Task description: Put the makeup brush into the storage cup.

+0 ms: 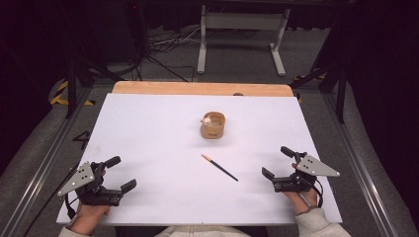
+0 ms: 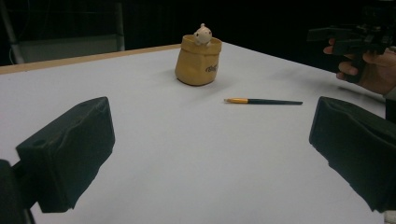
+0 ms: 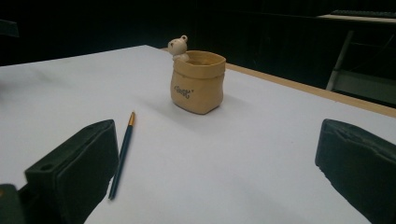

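Observation:
A tan sack-shaped cup (image 1: pixel 213 125) with a small white bear figure on its rim stands upright near the middle of the white table (image 1: pixel 148 128). A dark pen with an orange end (image 1: pixel 220 167) lies flat in front of it. The cup (image 2: pixel 198 60) and pen (image 2: pixel 263 101) show ahead of the left gripper's jaws. The cup (image 3: pixel 197 81) and pen (image 3: pixel 122 153) also lie ahead of the right gripper's jaws. My left gripper (image 1: pixel 121 173) rests open at the near left. My right gripper (image 1: pixel 277 162) rests open at the near right. Both hold nothing.
A wooden edge (image 1: pixel 202 88) borders the table's far side. Beyond it stand a white metal frame (image 1: pixel 242 34) and loose cables (image 1: pixel 168 44) on the floor. The person's right hand with its gripper (image 2: pixel 359 44) appears far right in the left gripper view.

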`<state>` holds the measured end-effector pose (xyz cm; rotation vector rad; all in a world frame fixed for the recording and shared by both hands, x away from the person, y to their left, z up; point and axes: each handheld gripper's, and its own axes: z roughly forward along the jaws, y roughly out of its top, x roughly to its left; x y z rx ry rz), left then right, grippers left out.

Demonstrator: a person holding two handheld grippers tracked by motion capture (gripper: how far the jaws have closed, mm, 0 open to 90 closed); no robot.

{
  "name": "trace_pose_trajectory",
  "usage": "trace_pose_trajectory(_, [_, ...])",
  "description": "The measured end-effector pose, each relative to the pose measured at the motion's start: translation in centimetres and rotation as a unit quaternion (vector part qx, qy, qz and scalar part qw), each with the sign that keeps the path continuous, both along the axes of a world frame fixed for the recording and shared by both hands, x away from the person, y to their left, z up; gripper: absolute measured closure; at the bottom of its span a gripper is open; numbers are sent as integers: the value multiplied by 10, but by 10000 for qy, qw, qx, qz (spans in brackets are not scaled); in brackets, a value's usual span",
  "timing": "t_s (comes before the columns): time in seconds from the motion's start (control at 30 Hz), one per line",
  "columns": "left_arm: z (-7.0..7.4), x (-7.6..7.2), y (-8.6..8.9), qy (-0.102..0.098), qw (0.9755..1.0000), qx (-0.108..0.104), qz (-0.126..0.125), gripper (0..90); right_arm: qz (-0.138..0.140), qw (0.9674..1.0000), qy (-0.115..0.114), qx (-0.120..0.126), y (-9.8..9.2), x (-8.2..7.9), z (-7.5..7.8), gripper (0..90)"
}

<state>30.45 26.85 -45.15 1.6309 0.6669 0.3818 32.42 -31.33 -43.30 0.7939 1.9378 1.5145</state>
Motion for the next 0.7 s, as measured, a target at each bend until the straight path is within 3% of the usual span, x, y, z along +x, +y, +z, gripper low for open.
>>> trace_pose_trajectory(0.23, [0, -1, 0, -6, 10000, 59, -5, 17, 37, 10000, 16, -37, 6, 1, 4, 0])
trace_pose_trajectory(0.47, [1, -1, -2, -41, 10000, 50, -69, 22, 309, 9994, 27, -157, 30, 5, 14, 2])
trace_pose_trajectory(0.7, [0, -1, -2, -30, 9999, 103, -78, 23, 458, 9988, 138, -61, 51, 19, 27, 1])
